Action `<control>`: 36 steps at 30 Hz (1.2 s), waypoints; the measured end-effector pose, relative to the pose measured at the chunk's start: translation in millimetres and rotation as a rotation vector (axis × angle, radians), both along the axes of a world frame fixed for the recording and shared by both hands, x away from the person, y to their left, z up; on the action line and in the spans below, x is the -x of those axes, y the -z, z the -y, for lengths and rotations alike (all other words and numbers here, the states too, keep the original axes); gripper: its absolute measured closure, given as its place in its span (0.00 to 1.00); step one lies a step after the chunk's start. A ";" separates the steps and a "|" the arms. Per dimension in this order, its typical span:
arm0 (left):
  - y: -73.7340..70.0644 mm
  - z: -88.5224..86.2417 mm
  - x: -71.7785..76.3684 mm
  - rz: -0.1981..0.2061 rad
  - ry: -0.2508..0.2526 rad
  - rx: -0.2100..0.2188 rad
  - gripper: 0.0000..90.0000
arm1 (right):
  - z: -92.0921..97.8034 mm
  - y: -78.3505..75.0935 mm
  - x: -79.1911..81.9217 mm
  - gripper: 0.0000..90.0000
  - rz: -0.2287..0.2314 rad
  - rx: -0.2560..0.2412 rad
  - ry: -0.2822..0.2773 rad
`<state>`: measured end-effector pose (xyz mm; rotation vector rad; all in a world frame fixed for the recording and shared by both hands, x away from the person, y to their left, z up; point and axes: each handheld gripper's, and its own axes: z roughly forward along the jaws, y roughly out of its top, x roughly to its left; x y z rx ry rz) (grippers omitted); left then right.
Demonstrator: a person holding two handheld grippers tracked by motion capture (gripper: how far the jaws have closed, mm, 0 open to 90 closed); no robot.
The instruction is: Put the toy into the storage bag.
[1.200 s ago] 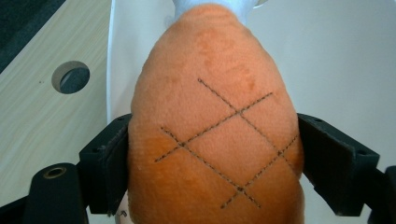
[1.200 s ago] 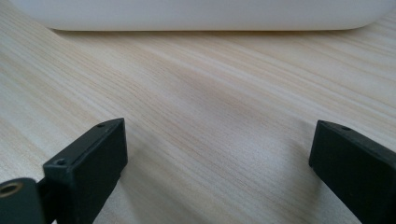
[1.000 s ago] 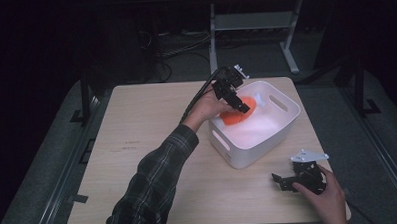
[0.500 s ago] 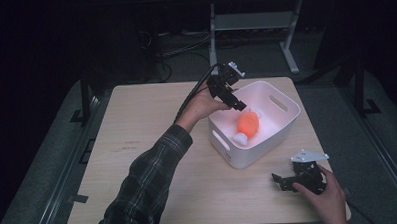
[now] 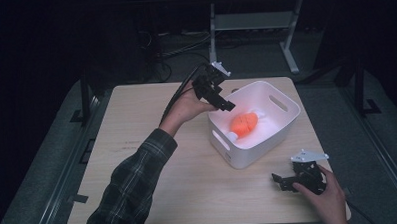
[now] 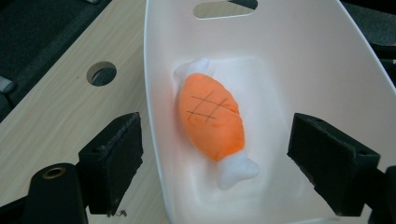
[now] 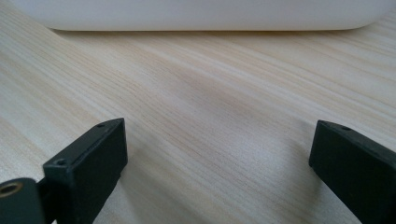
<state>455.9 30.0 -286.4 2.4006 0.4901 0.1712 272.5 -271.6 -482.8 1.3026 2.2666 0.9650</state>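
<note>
Toy released into the bin
The left gripper (image 5: 226,103), jaws now spread wide and empty, has pulled back; the orange plush drumstick (image 6: 212,119) lies below it in the white bin (image 6: 327,60); likely placement done. Right gripper (image 5: 284,181) rests wide open, empty

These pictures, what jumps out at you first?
A bright orange plush toy with white ends, lying loose on the bottom of a white tub on the wooden table. The left claw hangs open above the tub's rim, while the right claw rests open near the table's front corner.
</note>
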 end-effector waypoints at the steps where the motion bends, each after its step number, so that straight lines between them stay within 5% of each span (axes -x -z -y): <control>1: -0.9 -4.6 1.4 0.002 0.002 -0.001 0.19 | 0.0 0.0 0.0 0.04 0.000 0.000 0.000; 36: 20.2 -95.5 41.7 0.020 -0.069 0.057 0.19 | 0.2 0.1 0.0 0.04 0.001 0.002 -0.001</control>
